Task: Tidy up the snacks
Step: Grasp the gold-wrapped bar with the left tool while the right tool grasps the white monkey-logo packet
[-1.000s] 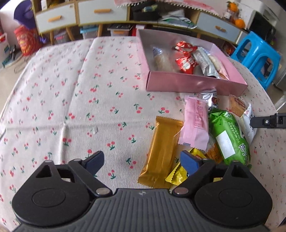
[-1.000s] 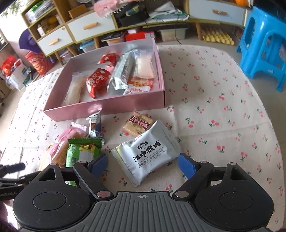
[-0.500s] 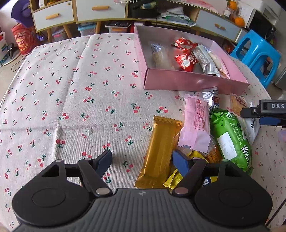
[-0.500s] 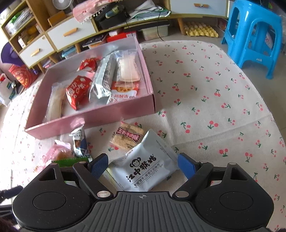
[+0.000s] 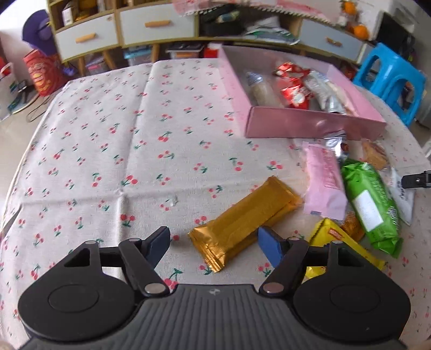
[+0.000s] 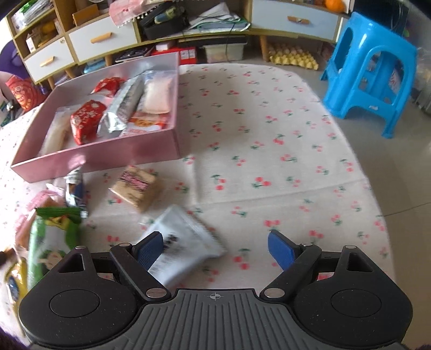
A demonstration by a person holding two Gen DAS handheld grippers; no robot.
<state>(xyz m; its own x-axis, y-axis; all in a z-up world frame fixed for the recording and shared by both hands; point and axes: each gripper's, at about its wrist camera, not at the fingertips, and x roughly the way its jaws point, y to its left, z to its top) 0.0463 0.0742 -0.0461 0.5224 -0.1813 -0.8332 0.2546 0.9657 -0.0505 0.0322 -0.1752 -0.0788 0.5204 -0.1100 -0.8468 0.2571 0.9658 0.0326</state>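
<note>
A pink box [image 5: 309, 125] [image 6: 102, 158] holds several snack packs on the cherry-print cloth. In front of it lie loose snacks. In the left wrist view my open left gripper [image 5: 214, 243] straddles the near end of a gold bar pack [image 5: 242, 223]; a pink pack [image 5: 323, 180], a green pack [image 5: 369, 204] and a yellow pack [image 5: 339, 242] lie to its right. In the right wrist view my open right gripper [image 6: 215, 249] sits over a white pouch [image 6: 183, 245], with its left finger on the pouch. A biscuit pack [image 6: 137, 187] lies beyond it.
A blue plastic stool [image 6: 371, 70] stands past the table's right edge. A low cabinet with drawers [image 5: 150, 24] and floor clutter lie behind the table. The cloth left of the box [image 5: 107, 148] carries nothing.
My left gripper has turned so that the gold bar pack now lies between its fingers. My right gripper has moved forward and right over the white pouch. Both stay open.
</note>
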